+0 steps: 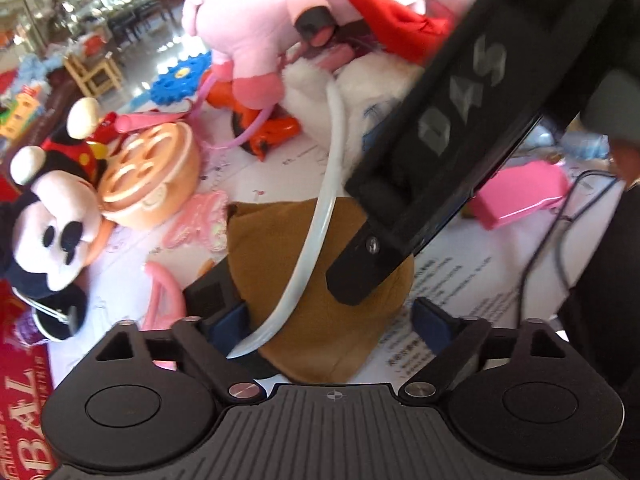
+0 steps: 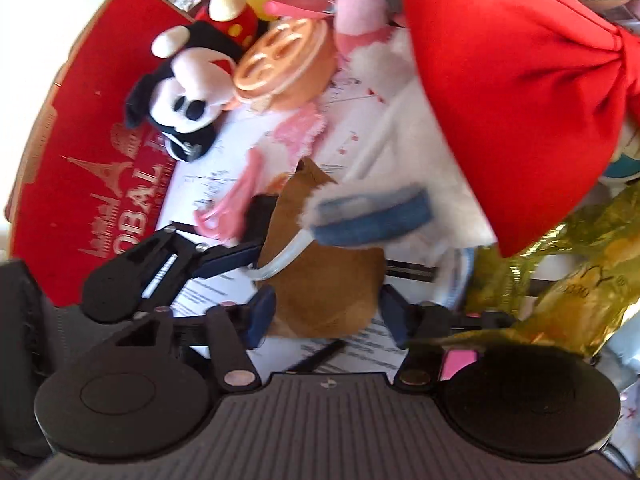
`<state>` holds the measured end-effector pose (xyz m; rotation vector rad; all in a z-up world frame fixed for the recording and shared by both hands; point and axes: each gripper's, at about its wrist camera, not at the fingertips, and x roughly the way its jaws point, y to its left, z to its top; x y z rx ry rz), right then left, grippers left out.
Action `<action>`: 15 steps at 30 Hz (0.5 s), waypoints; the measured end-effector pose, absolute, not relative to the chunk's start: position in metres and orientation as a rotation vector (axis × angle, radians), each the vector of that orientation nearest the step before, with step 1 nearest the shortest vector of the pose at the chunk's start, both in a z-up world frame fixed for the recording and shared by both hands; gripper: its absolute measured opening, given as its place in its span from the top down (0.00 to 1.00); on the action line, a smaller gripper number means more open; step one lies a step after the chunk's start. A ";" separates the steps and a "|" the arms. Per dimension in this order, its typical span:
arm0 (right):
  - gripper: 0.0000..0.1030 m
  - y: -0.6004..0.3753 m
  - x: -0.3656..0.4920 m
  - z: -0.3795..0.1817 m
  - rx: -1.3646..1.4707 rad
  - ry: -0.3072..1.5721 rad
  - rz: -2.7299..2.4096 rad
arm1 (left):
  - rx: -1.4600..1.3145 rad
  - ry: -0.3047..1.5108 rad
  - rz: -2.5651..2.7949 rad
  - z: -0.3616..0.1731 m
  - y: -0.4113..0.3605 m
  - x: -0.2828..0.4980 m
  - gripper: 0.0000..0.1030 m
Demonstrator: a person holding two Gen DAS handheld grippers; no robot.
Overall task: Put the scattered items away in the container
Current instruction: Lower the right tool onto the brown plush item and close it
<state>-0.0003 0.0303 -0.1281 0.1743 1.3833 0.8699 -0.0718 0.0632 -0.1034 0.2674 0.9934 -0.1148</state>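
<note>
From the left wrist, you are keeping your left gripper (image 1: 332, 320) spread wide around the brown plush (image 1: 320, 280), its pads clear of the fabric on both sides, so it is bracketing the toy rather than carrying it; your right gripper (image 1: 352, 280) is crossing in from the upper right onto the same toy. The plush is lying on the paper-covered desk (image 1: 460, 280), and a white strap (image 1: 332, 184) is draping over it. From the right wrist, your right gripper (image 2: 324, 312) is flanking the brown plush (image 2: 320, 272) half closed; blur is hiding whether the pads are pressing. The red box (image 2: 80, 140), probably your container, is waiting at the desk's left edge.
</note>
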 end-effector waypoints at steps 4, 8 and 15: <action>0.48 0.032 -0.001 -0.114 0.185 1.362 0.886 | 0.265 0.979 -0.080 -0.097 0.069 -0.070 0.25; 0.48 0.028 -0.003 -0.103 0.202 1.348 0.922 | 0.183 0.980 -0.116 -0.082 0.082 -0.073 0.28; 0.43 0.016 0.002 -0.094 0.246 1.330 0.928 | -0.043 0.960 -0.224 -0.058 0.100 -0.083 0.29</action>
